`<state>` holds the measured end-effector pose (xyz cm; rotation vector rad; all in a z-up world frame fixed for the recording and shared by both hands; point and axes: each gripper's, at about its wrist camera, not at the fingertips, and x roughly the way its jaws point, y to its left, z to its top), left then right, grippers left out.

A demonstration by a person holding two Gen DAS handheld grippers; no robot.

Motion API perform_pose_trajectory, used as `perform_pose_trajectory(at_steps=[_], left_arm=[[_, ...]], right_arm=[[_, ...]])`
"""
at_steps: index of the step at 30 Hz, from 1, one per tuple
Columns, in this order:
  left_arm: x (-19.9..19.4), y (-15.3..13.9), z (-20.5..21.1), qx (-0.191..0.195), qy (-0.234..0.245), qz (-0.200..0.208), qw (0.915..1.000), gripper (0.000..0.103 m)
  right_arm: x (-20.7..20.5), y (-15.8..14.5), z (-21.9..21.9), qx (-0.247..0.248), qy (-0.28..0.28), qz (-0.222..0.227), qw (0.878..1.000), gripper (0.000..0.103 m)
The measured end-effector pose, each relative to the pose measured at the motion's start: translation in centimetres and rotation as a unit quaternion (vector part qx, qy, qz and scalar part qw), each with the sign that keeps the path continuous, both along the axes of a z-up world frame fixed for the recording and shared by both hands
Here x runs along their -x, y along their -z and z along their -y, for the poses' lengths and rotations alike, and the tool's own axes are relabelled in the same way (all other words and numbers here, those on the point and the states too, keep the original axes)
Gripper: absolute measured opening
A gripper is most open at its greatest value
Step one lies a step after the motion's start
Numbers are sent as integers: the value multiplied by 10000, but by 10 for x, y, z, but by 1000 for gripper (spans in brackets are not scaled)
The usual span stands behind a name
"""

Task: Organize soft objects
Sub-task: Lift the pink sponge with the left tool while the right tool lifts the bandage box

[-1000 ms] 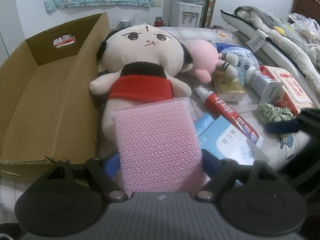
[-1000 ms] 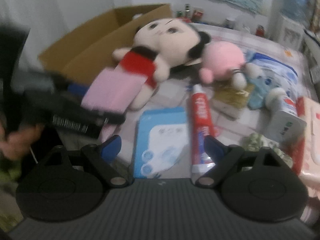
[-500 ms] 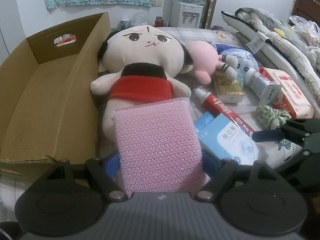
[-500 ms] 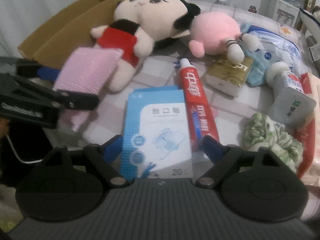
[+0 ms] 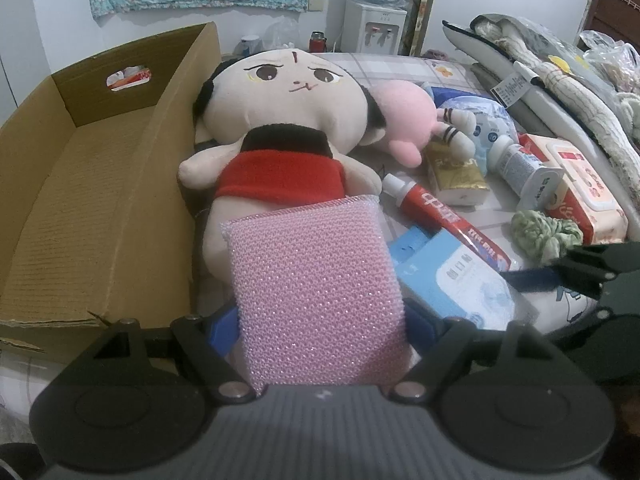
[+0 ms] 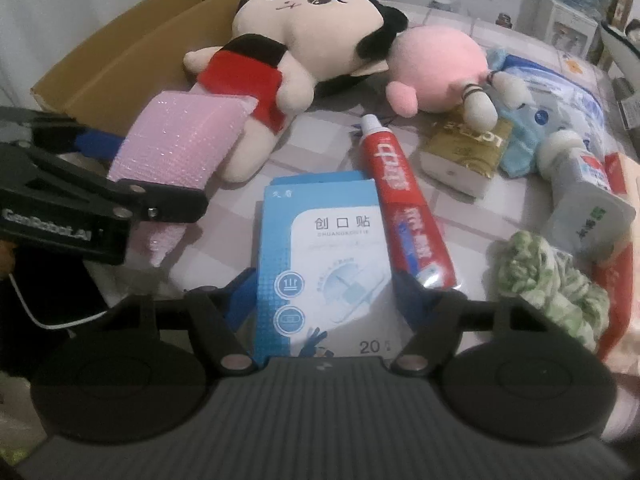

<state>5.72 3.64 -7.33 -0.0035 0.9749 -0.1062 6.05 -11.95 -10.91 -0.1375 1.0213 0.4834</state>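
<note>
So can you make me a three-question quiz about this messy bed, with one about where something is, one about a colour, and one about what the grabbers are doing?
1. Where is the open brown cardboard box, seen from the left wrist?
A. left of the big cream plush doll
B. right of it
C. on top of it

2. What colour is the toothpaste tube?
A. green
B. red and white
C. black

3. What sits between the left gripper fingers?
A. nothing
B. the toothpaste tube
C. the pink mesh scrubbing sponge

Answers: 1 A, the box lies along the doll's left side. 2 B, its body is red with a white cap. 3 C, both blue pads press on the sponge's sides. The right gripper is closing around the blue and white cardboard bandage box.
</note>
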Motion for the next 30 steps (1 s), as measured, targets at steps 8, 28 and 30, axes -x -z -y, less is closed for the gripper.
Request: perform_pose_trajectory(at_steps=[8, 28, 30], left_arm=[[-2, 2, 3, -32, 70, -73, 9999, 84], [32, -46, 9, 23, 184, 617, 9979, 83], [40, -58, 8, 45, 169, 760, 9970, 83]], right_arm=[[4, 0, 12, -206, 361, -440, 9982, 74], [38, -41, 44, -1259, 1347, 88, 9828, 72], [45, -50, 45, -1364, 1391, 206, 9806, 72]])
